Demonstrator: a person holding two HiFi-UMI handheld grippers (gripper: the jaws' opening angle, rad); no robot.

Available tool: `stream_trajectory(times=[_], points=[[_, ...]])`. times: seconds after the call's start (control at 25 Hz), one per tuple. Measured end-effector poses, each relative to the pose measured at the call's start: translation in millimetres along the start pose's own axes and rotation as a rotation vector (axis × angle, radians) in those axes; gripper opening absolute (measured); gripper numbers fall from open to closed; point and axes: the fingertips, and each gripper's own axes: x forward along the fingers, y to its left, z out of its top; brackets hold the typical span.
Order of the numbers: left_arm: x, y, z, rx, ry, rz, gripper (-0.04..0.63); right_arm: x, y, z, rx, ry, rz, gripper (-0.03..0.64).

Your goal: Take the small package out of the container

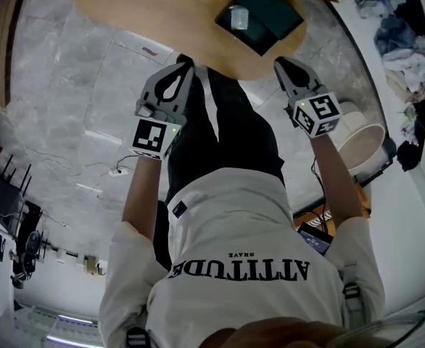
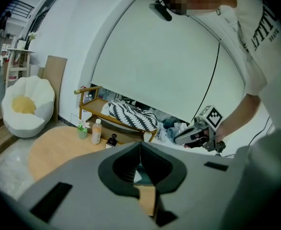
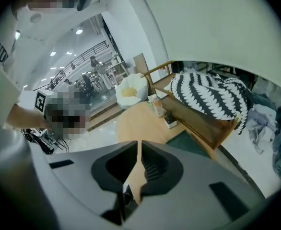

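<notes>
In the head view a dark green container [image 1: 274, 9] sits on the near edge of a round wooden table [image 1: 162, 6], with a small clear package [image 1: 238, 17] lying inside it. Both grippers hover in front of the table, short of the container. My left gripper [image 1: 186, 62] is shut with nothing in it, below and left of the container. My right gripper [image 1: 281, 62] is shut and empty too, just below the container's near corner. The right gripper view shows the container [image 3: 192, 143] beyond its shut jaws. The right gripper [image 2: 198, 132] appears in the left gripper view.
A white round bin [image 1: 363, 142] stands on the floor at the right. Clothes [image 1: 405, 42] are piled by the wall. A wooden shelf with a zebra cushion [image 3: 210, 97] stands behind the table, and a bottle [image 2: 97, 131] and small plant [image 2: 82, 130] stand on the table. A white beanbag [image 2: 28, 104] sits beyond.
</notes>
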Motion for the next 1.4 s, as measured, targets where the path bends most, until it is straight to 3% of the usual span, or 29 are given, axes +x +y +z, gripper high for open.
stream_trajectory(times=[0.24,0.48,1.0,1.4], points=[[30,18,-38,-0.066,0.021,0.039,0.023,62,-26,-37,0.026,0.078,0.038,0.067],[54,37,-78,-0.099,0.051,0.069,0.023,117,-59,-77,0.097,0.131,0.023,0.083],[89,56,-159,-0.161,0.089,0.086,0.023,228,-115,-161,0.263,0.242,-0.069,0.132],[92,57,-202,-0.24,0.118,0.095,0.023,276,-144,-199,0.276,0.318,-0.177,0.193]])
